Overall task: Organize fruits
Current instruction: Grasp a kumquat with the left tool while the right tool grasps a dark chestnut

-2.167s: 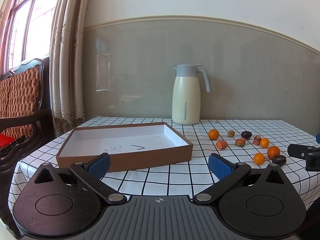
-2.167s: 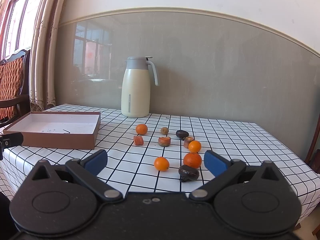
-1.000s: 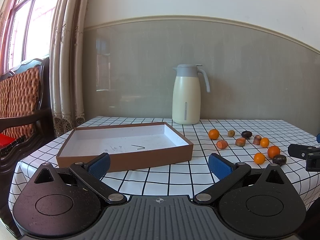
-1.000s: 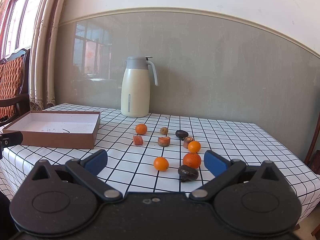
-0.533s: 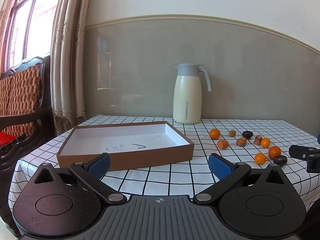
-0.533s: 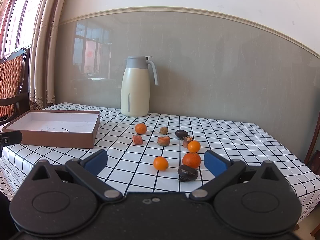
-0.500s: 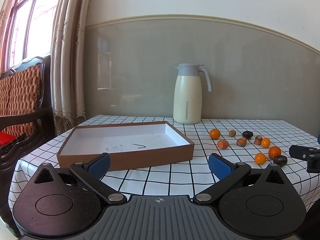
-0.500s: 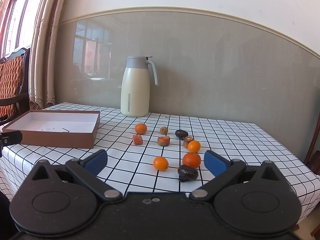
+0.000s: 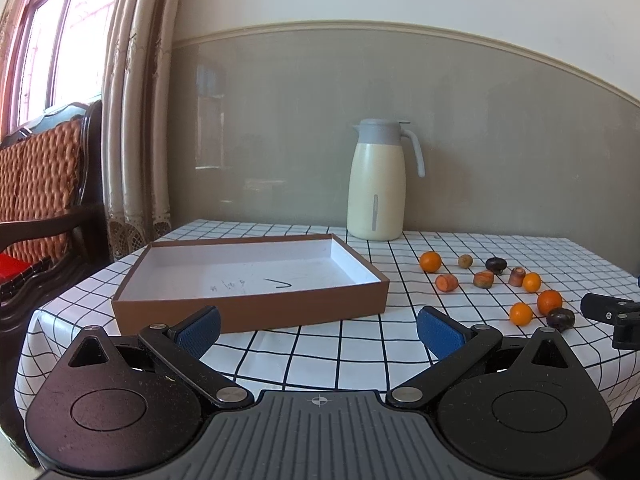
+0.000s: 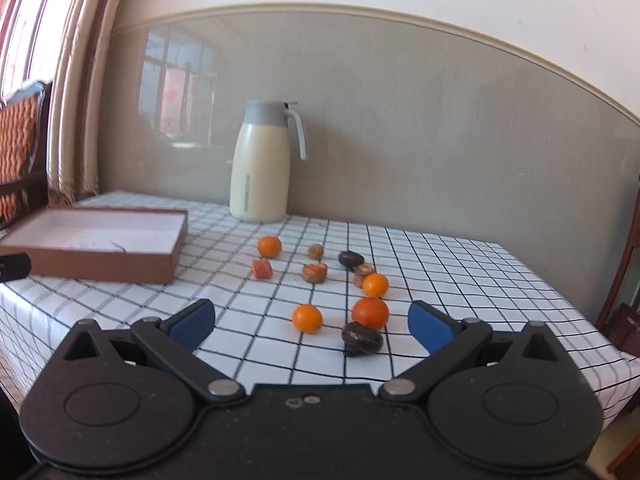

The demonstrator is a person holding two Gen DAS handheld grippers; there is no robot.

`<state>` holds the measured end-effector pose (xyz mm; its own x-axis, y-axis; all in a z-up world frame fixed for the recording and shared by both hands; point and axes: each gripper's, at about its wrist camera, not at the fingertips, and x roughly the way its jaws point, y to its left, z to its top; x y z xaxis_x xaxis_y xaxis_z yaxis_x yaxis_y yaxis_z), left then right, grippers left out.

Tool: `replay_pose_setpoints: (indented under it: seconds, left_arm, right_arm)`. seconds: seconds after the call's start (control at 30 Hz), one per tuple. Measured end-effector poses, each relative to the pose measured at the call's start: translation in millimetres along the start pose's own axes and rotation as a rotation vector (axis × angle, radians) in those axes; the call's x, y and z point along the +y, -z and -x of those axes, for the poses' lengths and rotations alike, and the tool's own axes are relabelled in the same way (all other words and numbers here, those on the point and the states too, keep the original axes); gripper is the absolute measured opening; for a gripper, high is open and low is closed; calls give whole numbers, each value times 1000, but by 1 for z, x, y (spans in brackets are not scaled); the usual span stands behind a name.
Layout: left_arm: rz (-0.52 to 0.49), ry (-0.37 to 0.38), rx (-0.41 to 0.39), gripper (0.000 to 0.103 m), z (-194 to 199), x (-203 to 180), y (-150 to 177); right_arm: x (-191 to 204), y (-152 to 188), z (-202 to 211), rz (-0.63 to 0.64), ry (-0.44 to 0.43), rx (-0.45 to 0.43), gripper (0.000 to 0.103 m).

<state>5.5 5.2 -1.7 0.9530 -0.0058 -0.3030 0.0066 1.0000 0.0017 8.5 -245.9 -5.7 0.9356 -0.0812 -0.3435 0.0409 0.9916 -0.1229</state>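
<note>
Several small fruits lie on the checked tablecloth: oranges (image 10: 307, 318) (image 10: 370, 312) (image 10: 375, 285) (image 10: 269, 246), dark fruits (image 10: 361, 339) (image 10: 351, 259) and brownish pieces (image 10: 261, 269) (image 10: 315, 272). They also show at the right in the left wrist view (image 9: 521, 314). An empty brown box with a white inside (image 9: 248, 312) (image 10: 100, 267) stands on the left. My left gripper (image 9: 318, 330) is open and empty in front of the box. My right gripper (image 10: 311, 322) is open and empty, just short of the nearest fruits.
A cream thermos jug (image 9: 376, 196) (image 10: 262, 172) stands at the back by the wall. A wooden chair (image 9: 36, 200) and curtains (image 9: 136, 120) are on the left. The table's right edge (image 10: 580, 320) drops off near another chair.
My right gripper has moved forward and tilted toward the fruits, which now look larger and nearer. The left gripper has barely moved.
</note>
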Motion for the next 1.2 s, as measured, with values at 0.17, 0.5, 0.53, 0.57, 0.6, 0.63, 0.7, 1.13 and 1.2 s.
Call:
replay_pose_setpoints:
  seconds: [0.17, 0.5, 0.53, 0.57, 0.6, 0.63, 0.7, 1.13, 1.2]
  left_arm:
    - [-10, 51, -1, 103, -10, -10, -5]
    - [-40, 119, -20, 103, -37, -58, -7]
    - [-43, 126, -22, 103, -40, -63, -7]
    - [-53, 130, -23, 103, -43, -68, -6]
    - [-65, 134, -19, 103, -48, -74, -5]
    - [-73, 142, -14, 103, -52, -79, -5]
    - [-82, 160, -2, 103, -62, -89, -3]
    - [-154, 302, 114, 65, -116, -149, 15]
    - [-154, 317, 122, 65, -122, -158, 16]
  right_arm:
    - [-13, 1, -6, 27, 12, 22, 97]
    - [-36, 8, -33, 30, 37, 58, 95]
    - [-38, 9, -37, 26, 40, 64, 95]
    - [-40, 9, -41, 24, 42, 66, 95]
    - [-42, 10, -44, 24, 43, 69, 95]
    - [-44, 11, -48, 26, 44, 72, 94]
    - [-46, 13, -55, 26, 36, 86, 87]
    - [-49, 34, -110, 24, -16, 204, 58]
    - [-52, 34, -115, 11, -13, 215, 47]
